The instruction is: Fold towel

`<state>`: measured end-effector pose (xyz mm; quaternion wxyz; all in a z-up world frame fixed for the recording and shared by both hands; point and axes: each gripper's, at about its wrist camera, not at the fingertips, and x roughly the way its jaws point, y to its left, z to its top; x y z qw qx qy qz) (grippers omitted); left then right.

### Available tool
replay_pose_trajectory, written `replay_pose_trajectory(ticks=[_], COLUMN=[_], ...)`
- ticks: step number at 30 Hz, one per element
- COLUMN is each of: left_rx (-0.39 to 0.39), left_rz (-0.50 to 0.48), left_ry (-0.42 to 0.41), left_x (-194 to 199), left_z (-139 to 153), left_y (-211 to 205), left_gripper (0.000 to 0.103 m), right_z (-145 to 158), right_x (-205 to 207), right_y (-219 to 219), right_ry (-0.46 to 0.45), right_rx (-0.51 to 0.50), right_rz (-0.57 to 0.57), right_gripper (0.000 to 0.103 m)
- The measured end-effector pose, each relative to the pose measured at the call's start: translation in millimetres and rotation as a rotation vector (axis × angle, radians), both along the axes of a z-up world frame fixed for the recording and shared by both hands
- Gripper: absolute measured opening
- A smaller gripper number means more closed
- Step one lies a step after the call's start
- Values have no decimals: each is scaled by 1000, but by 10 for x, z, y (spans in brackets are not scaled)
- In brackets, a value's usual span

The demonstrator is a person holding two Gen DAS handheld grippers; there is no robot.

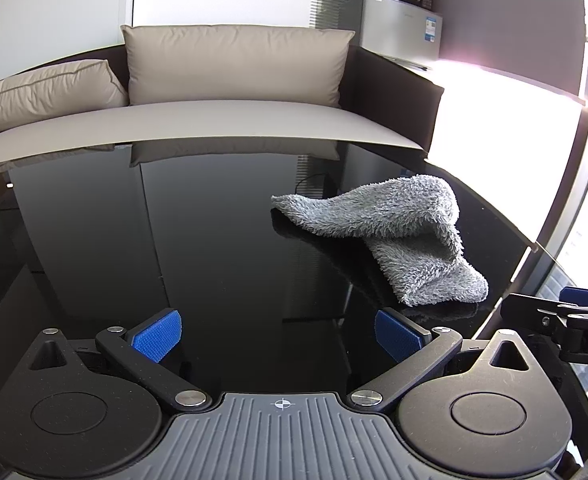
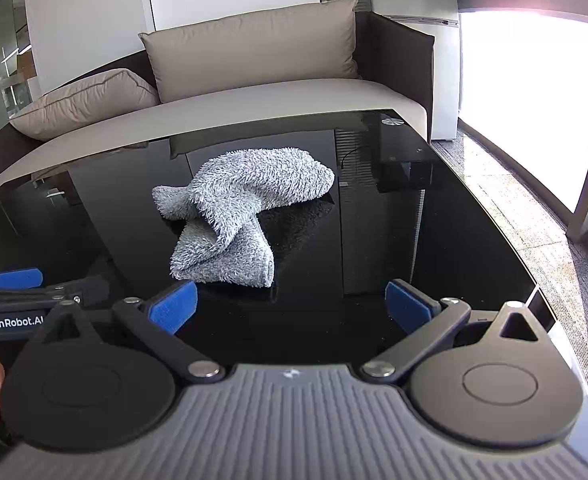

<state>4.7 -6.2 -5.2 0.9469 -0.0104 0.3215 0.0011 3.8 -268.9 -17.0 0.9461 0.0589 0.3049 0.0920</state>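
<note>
Towel (image 2: 233, 208) lies crumpled on black table (image 2: 434, 240), its corners hidden.

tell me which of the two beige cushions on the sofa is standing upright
The larger cushion, propped upright against the sofa's dark backrest. The smaller cushion to its left lies slumped at the sofa's end.

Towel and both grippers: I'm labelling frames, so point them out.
towel (image 2: 229, 208), right wrist view, crumpled middle.
left gripper (image 1: 277, 338), left wrist view, between its fingertips.
right gripper (image 2: 291, 306), right wrist view, between its fingertips.
</note>
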Motion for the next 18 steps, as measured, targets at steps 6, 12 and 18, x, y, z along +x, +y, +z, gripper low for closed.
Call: replay_pose_trajectory(ticks=[6,12,18], left_rx=[-17,-19,-19], left_rz=[-8,-8,-8], left_ry=[-19,-17,-17], left_x=[-51,-47,-40], left_z=[22,28,27], left_y=[21,28,24], left_gripper=[102,102,102], right_z=[-2,0,4], right_x=[-4,7,21], right_y=[-8,-11,-4], right_ry=[2,5,7], right_rx=[0,1,0], right_rz=[2,3,3], right_gripper=[103,103,103])
